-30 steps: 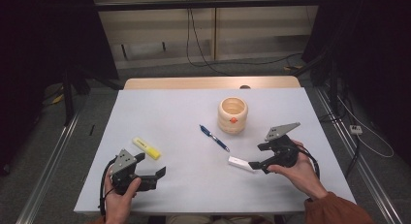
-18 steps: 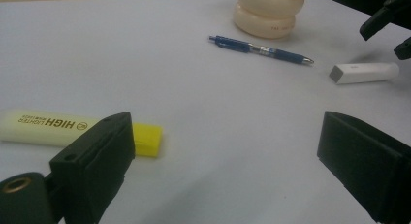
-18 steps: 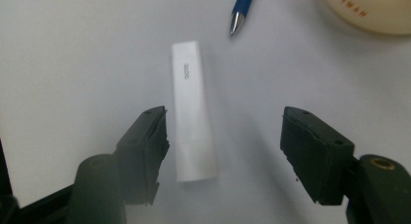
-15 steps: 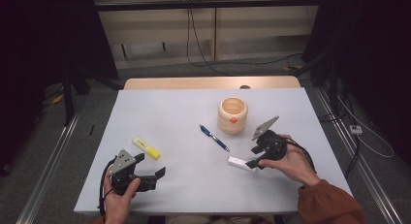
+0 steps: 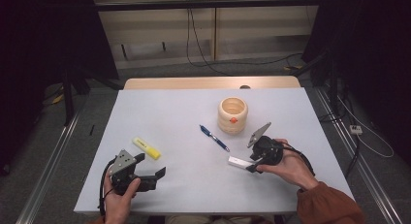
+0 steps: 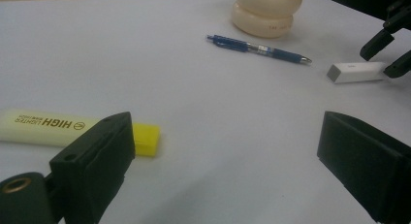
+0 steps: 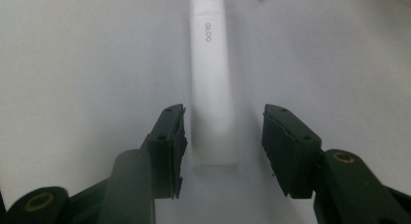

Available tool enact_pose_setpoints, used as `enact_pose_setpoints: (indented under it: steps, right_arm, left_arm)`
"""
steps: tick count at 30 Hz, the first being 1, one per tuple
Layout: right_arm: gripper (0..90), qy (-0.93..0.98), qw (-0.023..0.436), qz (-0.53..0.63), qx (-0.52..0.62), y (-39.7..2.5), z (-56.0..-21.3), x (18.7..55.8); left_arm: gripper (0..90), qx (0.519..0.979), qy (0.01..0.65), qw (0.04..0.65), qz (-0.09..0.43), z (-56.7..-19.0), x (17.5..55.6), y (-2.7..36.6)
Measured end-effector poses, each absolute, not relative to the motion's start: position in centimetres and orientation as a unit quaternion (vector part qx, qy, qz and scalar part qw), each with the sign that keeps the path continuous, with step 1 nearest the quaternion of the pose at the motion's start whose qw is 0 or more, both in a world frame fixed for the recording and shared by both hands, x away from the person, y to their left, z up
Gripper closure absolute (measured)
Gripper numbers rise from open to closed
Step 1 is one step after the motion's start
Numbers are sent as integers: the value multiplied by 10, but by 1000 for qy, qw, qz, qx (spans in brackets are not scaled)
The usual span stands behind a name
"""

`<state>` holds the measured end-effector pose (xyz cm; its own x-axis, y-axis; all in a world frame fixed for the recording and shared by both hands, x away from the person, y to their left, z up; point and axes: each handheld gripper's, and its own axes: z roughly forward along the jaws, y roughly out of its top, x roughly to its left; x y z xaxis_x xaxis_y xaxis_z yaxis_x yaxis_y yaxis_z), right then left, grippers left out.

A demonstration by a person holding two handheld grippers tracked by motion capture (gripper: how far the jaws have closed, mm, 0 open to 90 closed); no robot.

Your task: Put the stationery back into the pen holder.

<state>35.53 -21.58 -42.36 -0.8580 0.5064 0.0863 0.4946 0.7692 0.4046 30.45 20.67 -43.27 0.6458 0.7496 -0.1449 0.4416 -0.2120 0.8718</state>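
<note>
Movement belongs to the right gripper [image 5: 253, 162]: a second ago it sat back at about 4 o'clock on the table [image 5: 160, 107] with its nose clear of the white stick [image 5: 239, 162]; now it has swung in and down, its jaws standing spread on either side of the stick's near end, not yet pinching. I judge the grasp is about to be made and only the squeeze is wanting. The white stick is a slim, flat-sided bar with faint grey lettering near its far end, lying flat at roughly 5 o'clock from the wooden cup [image 5: 232, 115], just past the blue pen [image 5: 214, 137]. The left gripper [image 5: 153, 170] rests unmoved at 7 o'clock, jaws released, holding nothing, the yellow highlighter [image 5: 147, 148] near it
</note>
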Motion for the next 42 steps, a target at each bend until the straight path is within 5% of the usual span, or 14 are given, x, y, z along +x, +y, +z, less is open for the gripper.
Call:
enact_pose_setpoints:
  steps: [19,42]
  right_arm:
    - [672,954,20,174,244,-206,-430,352]
    - [678,946,27,217,241,-211,-419,350]
  left_arm:
    - [64,765,390,489,155,-433,305,205]
    - [64,772,377,485,161,-432,304,203]
